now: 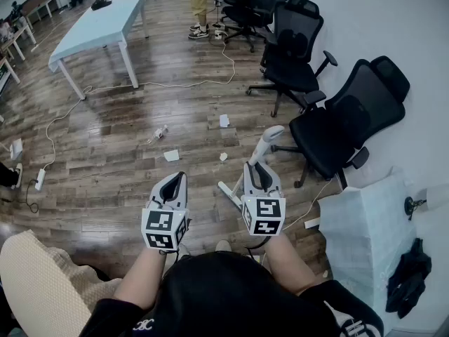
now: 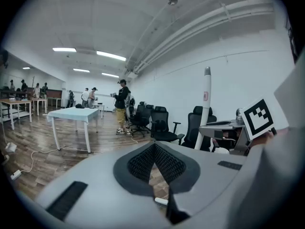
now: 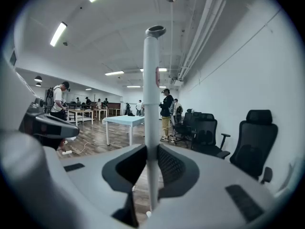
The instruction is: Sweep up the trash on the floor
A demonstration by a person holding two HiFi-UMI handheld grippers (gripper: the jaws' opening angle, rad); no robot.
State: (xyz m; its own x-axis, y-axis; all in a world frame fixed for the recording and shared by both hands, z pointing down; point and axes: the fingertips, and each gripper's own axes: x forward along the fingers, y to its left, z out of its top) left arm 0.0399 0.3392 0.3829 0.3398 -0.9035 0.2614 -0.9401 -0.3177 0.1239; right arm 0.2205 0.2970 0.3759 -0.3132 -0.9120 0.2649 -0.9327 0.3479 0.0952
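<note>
Several scraps of paper trash lie on the wood floor ahead: one (image 1: pixel 171 155), a small one (image 1: pixel 223 156), one (image 1: pixel 224 120) further off, and a crumpled piece (image 1: pixel 158 133). My right gripper (image 1: pixel 254 167) is shut on a white upright broom handle (image 1: pixel 269 138), seen as a tall pole (image 3: pixel 151 94) between the jaws of my right gripper (image 3: pixel 151 149). The handle's white foot (image 1: pixel 230 192) rests on the floor between the grippers. My left gripper (image 1: pixel 178 178) is shut and holds nothing; from my left gripper (image 2: pixel 155 146) the handle (image 2: pixel 206 109) stands to the right.
Black office chairs (image 1: pixel 337 121) (image 1: pixel 293 51) line the right wall. A light-blue table (image 1: pixel 102 23) stands far left, with a white cable (image 1: pixel 175 84) and a power strip (image 1: pixel 40 179) on the floor. A white covered box (image 1: pixel 365 230) and dark cloth (image 1: pixel 409 276) sit at my right. People stand at the far end.
</note>
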